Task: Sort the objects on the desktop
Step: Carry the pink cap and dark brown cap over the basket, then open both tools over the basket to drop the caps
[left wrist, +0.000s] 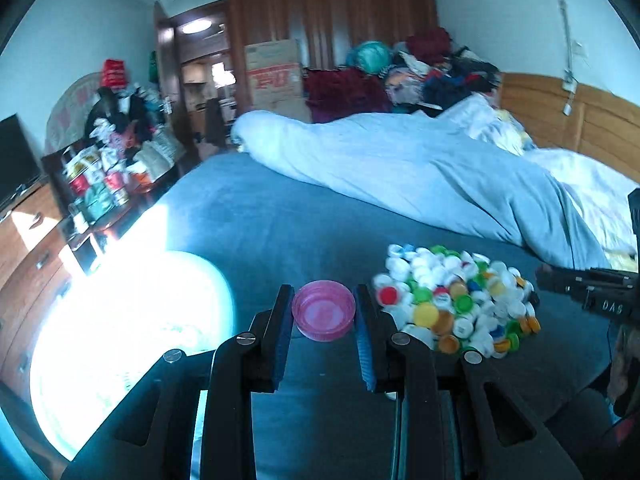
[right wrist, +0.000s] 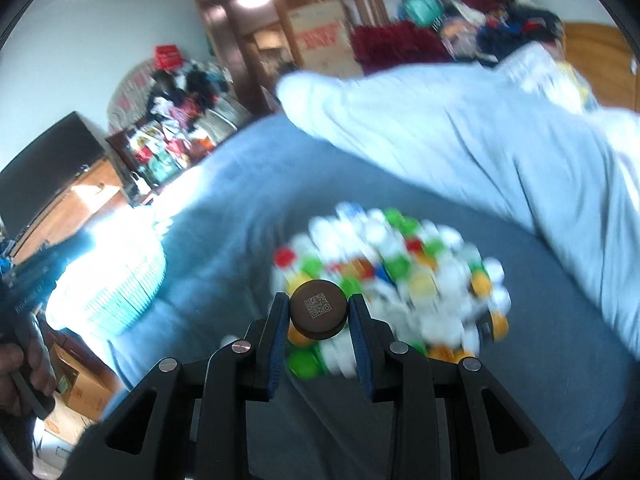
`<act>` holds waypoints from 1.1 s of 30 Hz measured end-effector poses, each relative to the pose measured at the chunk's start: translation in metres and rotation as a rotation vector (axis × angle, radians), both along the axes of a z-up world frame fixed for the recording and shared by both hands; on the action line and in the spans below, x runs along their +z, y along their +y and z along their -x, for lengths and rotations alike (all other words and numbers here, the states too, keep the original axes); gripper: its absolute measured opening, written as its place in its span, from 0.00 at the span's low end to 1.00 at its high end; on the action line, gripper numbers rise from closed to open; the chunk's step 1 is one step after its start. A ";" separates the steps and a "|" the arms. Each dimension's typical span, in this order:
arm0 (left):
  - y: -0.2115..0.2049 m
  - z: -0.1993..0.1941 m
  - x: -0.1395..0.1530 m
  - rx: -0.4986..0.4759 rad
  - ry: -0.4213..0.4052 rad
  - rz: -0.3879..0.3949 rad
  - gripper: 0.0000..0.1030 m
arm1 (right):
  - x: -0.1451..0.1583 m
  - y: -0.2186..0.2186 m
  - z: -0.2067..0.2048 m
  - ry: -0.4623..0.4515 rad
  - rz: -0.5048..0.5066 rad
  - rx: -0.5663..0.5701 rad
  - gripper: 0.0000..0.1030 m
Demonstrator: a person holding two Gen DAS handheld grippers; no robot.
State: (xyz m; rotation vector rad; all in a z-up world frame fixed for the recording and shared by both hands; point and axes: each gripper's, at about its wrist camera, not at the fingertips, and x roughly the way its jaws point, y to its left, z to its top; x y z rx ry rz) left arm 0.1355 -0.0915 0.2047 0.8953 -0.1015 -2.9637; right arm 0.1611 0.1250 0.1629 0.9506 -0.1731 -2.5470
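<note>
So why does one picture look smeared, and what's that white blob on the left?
Right wrist view: motion blur smears the heap of coloured plastic bottle caps. Left wrist view: sharper; sunlight glare washes out the round turquoise basket. Both views: fisheye bending, dark corners.

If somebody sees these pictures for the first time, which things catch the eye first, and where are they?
First, the heap of many-coloured plastic bottle caps on the blue-grey bed sheet, in front of the rolled pale blue duvet. Next, the two caps held above it: a translucent pink round cap in the left gripper and a dark brown round cap with a square code in the right gripper.
</note>
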 end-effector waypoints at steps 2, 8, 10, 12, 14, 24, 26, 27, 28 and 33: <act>-0.015 -0.002 0.007 0.032 0.009 -0.012 0.24 | 0.019 -0.022 0.003 0.038 -0.010 0.032 0.32; -0.053 -0.006 0.016 0.122 0.031 -0.036 0.24 | 0.064 -0.085 0.007 0.117 -0.019 0.134 0.32; -0.068 -0.007 0.017 0.150 0.036 -0.050 0.24 | 0.074 -0.105 0.007 0.136 -0.021 0.166 0.32; -0.084 -0.007 0.017 0.185 0.035 -0.051 0.24 | 0.084 -0.129 0.007 0.154 -0.023 0.204 0.32; -0.100 -0.005 0.017 0.214 0.022 -0.061 0.24 | 0.093 -0.149 0.006 0.162 -0.019 0.239 0.32; -0.167 -0.002 0.006 0.319 -0.066 -0.082 0.24 | 0.113 -0.252 0.008 0.177 -0.057 0.414 0.32; -0.180 -0.001 0.000 0.338 -0.097 -0.100 0.24 | 0.113 -0.273 0.009 0.163 -0.073 0.451 0.32; -0.185 -0.001 -0.003 0.340 -0.110 -0.109 0.24 | 0.113 -0.284 0.009 0.156 -0.081 0.473 0.32; -0.190 0.001 -0.007 0.344 -0.127 -0.117 0.24 | 0.112 -0.291 0.010 0.146 -0.091 0.492 0.32; -0.211 0.011 -0.027 0.348 -0.221 -0.151 0.24 | 0.094 -0.335 0.020 0.044 -0.144 0.584 0.32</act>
